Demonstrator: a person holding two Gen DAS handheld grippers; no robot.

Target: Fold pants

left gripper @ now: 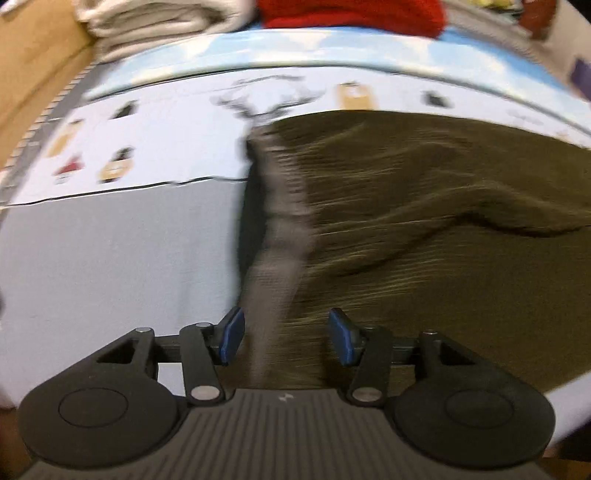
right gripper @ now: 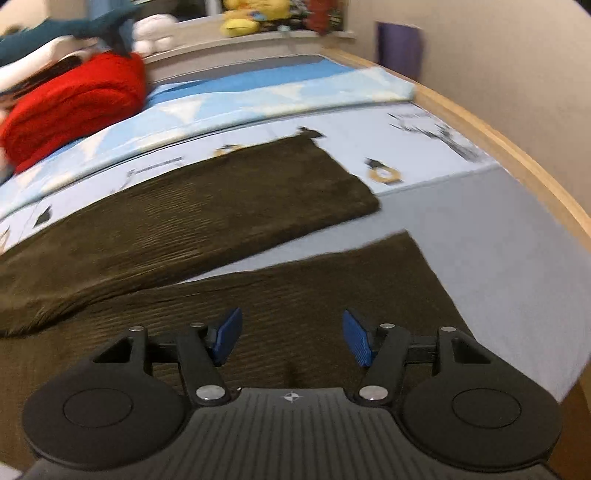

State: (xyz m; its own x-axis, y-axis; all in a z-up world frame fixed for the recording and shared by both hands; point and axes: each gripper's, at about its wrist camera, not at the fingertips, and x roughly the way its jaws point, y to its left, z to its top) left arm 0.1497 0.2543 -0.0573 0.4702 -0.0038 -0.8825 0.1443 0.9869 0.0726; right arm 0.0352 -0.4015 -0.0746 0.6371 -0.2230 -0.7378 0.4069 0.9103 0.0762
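Dark olive ribbed pants (left gripper: 424, 221) lie spread flat on the bed. In the left wrist view their grey waistband (left gripper: 280, 229) runs down the middle. My left gripper (left gripper: 286, 338) is open, hovering over the waistband's near end with nothing between the jaws. In the right wrist view the two legs lie apart: the far leg (right gripper: 221, 210) and the near leg (right gripper: 295, 295). My right gripper (right gripper: 291, 339) is open and empty, just above the near leg.
The bed has a pale grey sheet (left gripper: 122, 258) and a printed blue cover (right gripper: 258, 103). A red blanket (right gripper: 74, 107) and folded white linen (left gripper: 155, 26) lie at the far side. A wooden bed rail (right gripper: 498, 147) and wall are on the right.
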